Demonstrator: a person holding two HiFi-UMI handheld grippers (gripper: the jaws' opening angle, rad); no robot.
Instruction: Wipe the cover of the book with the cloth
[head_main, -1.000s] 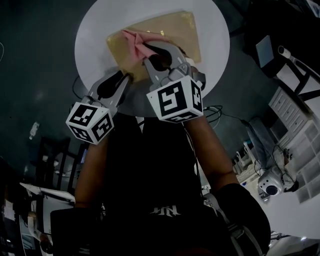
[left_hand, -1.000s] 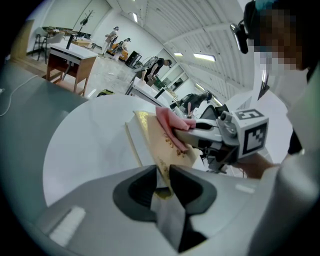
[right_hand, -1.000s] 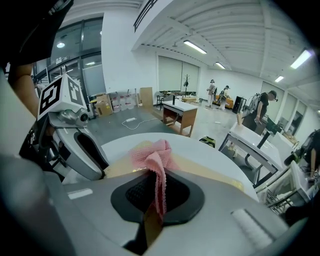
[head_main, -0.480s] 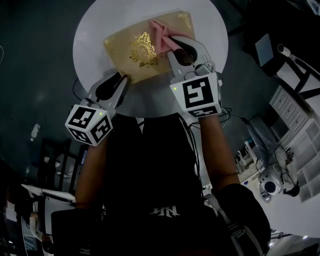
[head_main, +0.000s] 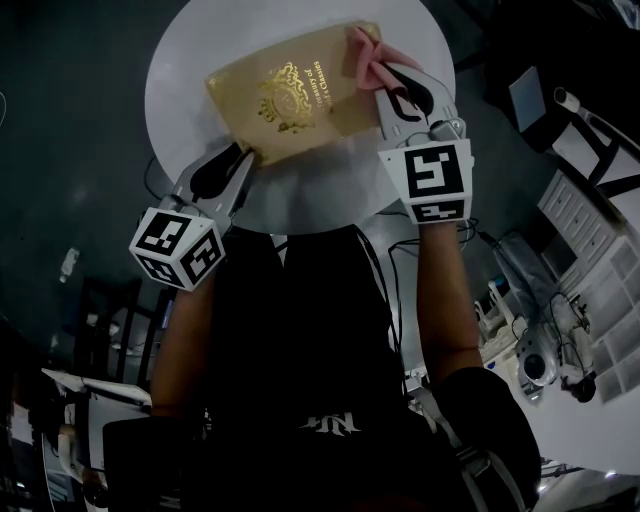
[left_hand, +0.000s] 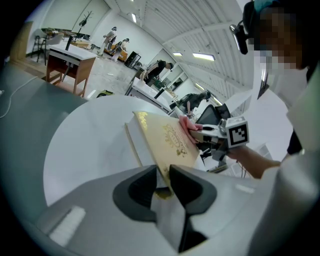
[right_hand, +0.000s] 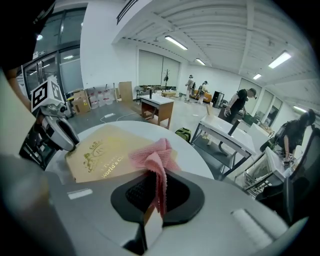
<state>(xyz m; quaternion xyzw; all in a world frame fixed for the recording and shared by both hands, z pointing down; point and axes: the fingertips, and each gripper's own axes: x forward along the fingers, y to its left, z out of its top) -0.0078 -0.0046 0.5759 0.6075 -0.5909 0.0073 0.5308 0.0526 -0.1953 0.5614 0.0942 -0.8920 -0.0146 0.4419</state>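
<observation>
1. The left gripper (left_hand: 162, 172) was closed on the near corner of the book (left_hand: 167, 140). Its two dark jaws stood only a narrow gap apart, with the gold-edged corner pinched between them.
2. The right gripper (right_hand: 152, 192) held the pink cloth (right_hand: 152, 157). One fold hung down between its jaws, and the rest was bunched up just ahead of the tips.
3. That bunch rested on the book's cover at the end nearest the right gripper, just beside the gold lettering. The gold crest lay further along the cover, towards the left gripper.
4. The book lay cover up and slantwise on the round white table (head_main: 185, 70), between the two grippers. In the head view, the left gripper was at the book's lower left corner and the right gripper at its upper right corner. The left gripper view showed the white page edge along one side. Whether the pinched corner was lifted off the table could not be told.
5. Each gripper carried a marker cube, the left cube (head_main: 180, 245) and the right cube (head_main: 428, 180), both nearer the person than the jaws. A dark shirt (head_main: 300, 350) filled the lower part of the head view.
6. Beyond the table, the right gripper view showed a wooden desk (right_hand: 157, 107) on a pale floor, under long ceiling lights.
</observation>
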